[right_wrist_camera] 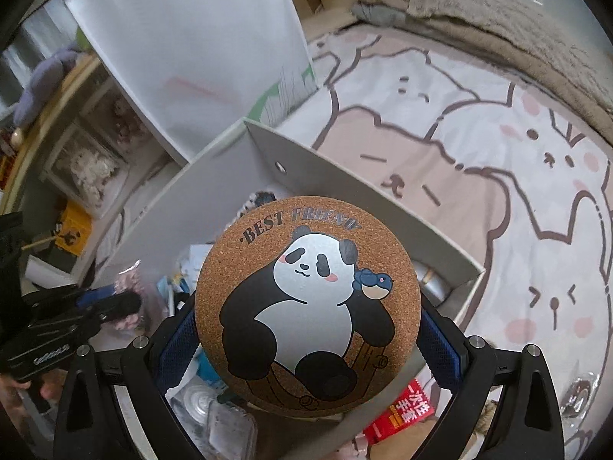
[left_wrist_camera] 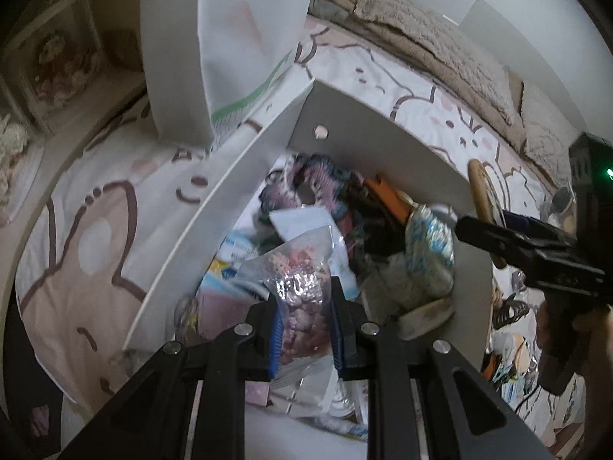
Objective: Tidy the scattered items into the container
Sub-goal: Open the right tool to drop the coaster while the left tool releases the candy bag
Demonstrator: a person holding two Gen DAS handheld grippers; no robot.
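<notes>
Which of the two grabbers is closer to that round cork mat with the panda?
Right. The right gripper grips the cork coaster by its edges above the white box. The left gripper is off to its side, shut on a clear plastic bag.

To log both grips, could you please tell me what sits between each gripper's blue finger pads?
Left wrist view: a clear plastic bag of small pink trinkets is pinched over the white box. Right wrist view: a round cork panda coaster.

The box (right_wrist_camera: 345, 184) sits mid-frame on the bedsheet (right_wrist_camera: 498, 191); a paper bag (right_wrist_camera: 184, 57) stands behind it, upper left.
</notes>
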